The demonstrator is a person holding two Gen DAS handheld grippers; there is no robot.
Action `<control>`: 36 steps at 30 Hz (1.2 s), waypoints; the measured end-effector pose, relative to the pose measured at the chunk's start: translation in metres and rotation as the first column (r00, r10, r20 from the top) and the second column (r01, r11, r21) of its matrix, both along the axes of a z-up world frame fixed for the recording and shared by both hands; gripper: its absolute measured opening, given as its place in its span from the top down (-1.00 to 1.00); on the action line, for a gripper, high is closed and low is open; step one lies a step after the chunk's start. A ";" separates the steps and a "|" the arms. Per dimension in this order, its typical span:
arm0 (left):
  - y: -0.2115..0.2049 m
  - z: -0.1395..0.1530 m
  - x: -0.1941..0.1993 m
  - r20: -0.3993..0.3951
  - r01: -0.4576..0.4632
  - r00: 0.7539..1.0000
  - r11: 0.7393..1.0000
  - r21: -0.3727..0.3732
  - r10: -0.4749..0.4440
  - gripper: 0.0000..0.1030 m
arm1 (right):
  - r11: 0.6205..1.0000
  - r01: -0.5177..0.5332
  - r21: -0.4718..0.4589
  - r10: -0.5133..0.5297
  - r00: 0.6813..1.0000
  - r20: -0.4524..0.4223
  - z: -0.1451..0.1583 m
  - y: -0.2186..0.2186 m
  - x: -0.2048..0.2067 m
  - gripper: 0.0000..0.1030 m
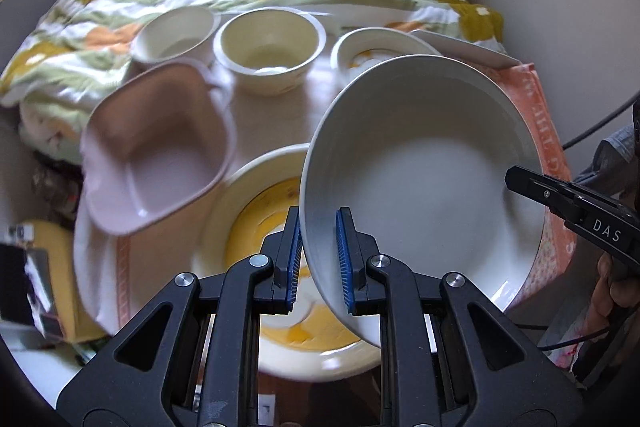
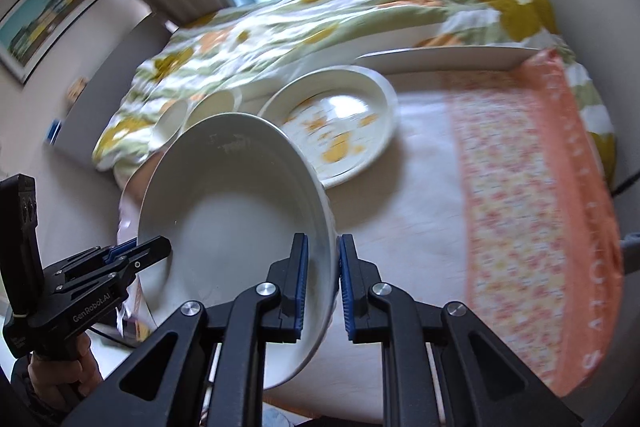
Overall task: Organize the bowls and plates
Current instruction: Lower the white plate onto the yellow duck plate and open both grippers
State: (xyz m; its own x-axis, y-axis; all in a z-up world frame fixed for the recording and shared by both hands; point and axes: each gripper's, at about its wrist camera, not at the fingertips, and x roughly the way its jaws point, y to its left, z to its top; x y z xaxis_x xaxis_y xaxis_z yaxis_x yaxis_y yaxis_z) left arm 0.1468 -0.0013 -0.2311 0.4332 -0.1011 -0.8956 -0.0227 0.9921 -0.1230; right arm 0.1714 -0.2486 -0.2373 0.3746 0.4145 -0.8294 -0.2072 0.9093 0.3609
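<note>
We see the white bowl [image 1: 424,179] covering much of the yellow-patterned plate [image 1: 256,211] beneath it and the near part of the small patterned dish [image 1: 376,47] behind; the left gripper [image 1: 318,259] hides more of that plate. From the right wrist, the two cups [image 2: 212,105] show only slivers past the bowl's rim, and motion blur smears the lettering on the orange cloth [image 2: 528,163], so we cannot read it

Each tool is matte black plastic with silver round screws and ribbed blue pads [image 1: 345,259]. The right tool [image 1: 520,183] reads "DAS" in white. The left tool [image 2: 154,249] reads "GenRobot.AI"
</note>
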 end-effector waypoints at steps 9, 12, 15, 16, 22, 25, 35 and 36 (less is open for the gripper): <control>0.057 -0.034 -0.042 -0.050 -0.082 0.995 0.997 -0.012 0.081 0.72 | 0.997 -0.080 -0.022 0.079 0.996 -0.039 -0.028 0.059 -0.019 0.73; 0.064 -0.045 -0.042 -0.068 -0.093 0.994 0.995 -0.027 0.091 0.72 | 0.996 -0.085 -0.037 0.083 0.995 -0.051 -0.037 0.069 -0.019 0.73; 0.066 -0.052 -0.040 -0.077 -0.095 0.993 0.995 -0.037 0.092 0.72 | 0.995 -0.085 -0.061 0.081 0.995 -0.057 -0.042 0.075 -0.016 0.73; 0.067 -0.055 -0.039 -0.078 -0.098 0.992 0.994 -0.042 0.095 0.72 | 0.994 -0.086 -0.071 0.082 0.995 -0.059 -0.044 0.075 -0.016 0.73; 0.061 -0.065 -0.028 -0.093 -0.095 0.992 0.994 -0.048 0.090 0.72 | 0.987 -0.094 -0.132 0.088 0.995 -0.045 -0.050 0.078 -0.017 0.73; 0.062 -0.069 -0.025 -0.097 -0.092 0.991 0.994 -0.052 0.087 0.71 | 0.979 -0.110 -0.171 0.108 0.994 -0.019 -0.051 0.080 -0.017 0.73; 0.051 -0.074 -0.021 -0.094 -0.053 0.994 0.998 0.022 0.055 0.71 | 0.948 -0.147 -0.282 0.164 0.986 0.037 -0.052 0.090 -0.020 0.73; 0.050 -0.074 -0.022 -0.092 -0.047 0.995 0.998 0.036 0.050 0.71 | 0.945 -0.150 -0.290 0.169 0.985 0.040 -0.053 0.091 -0.021 0.73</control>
